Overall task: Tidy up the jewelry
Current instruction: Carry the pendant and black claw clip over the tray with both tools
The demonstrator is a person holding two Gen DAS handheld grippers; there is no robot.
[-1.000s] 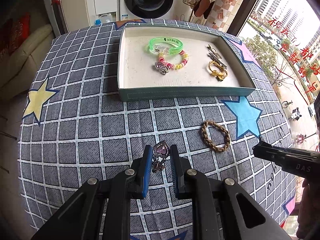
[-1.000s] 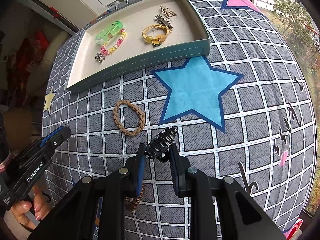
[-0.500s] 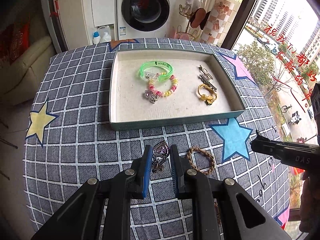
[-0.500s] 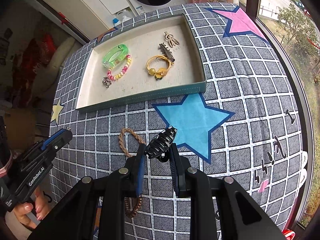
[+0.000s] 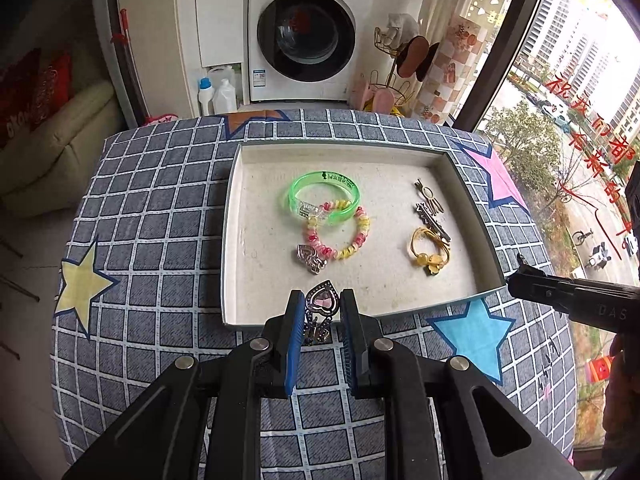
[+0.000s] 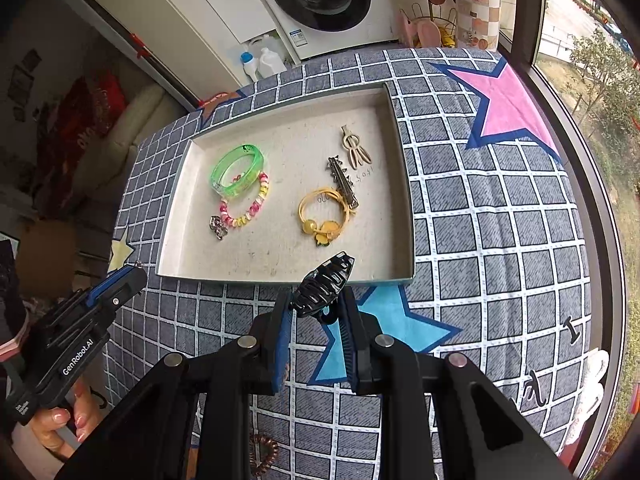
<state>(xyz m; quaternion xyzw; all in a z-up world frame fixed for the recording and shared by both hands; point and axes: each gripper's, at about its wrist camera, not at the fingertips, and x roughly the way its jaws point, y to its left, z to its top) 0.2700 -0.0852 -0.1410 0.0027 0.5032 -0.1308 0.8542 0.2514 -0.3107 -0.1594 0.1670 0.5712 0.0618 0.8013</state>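
My left gripper (image 5: 320, 308) is shut on a pink heart pendant (image 5: 322, 304) and holds it above the near edge of the shallow tray (image 5: 232, 240). My right gripper (image 6: 318, 304) is shut on a black claw hair clip (image 6: 324, 286), also above the tray's near edge (image 6: 280, 277). In the tray lie a green bangle (image 5: 322, 196), a pink-yellow bead bracelet (image 5: 344, 236) with a silver heart charm (image 5: 310, 258), a yellow hair tie (image 5: 428, 248) and metal hair clips (image 5: 430, 210). The braided bracelet is hidden.
The table (image 5: 152, 200) wears a grey checked cloth with coloured stars. A brown spiral hair tie (image 6: 262, 454) lies near the front edge. A washing machine (image 5: 306, 36) and bottles (image 5: 216, 94) stand behind the table. A window is to the right.
Both grippers have risen and moved forward toward the tray, each still holding its item. The braided bracelet has dropped out of view beneath them.
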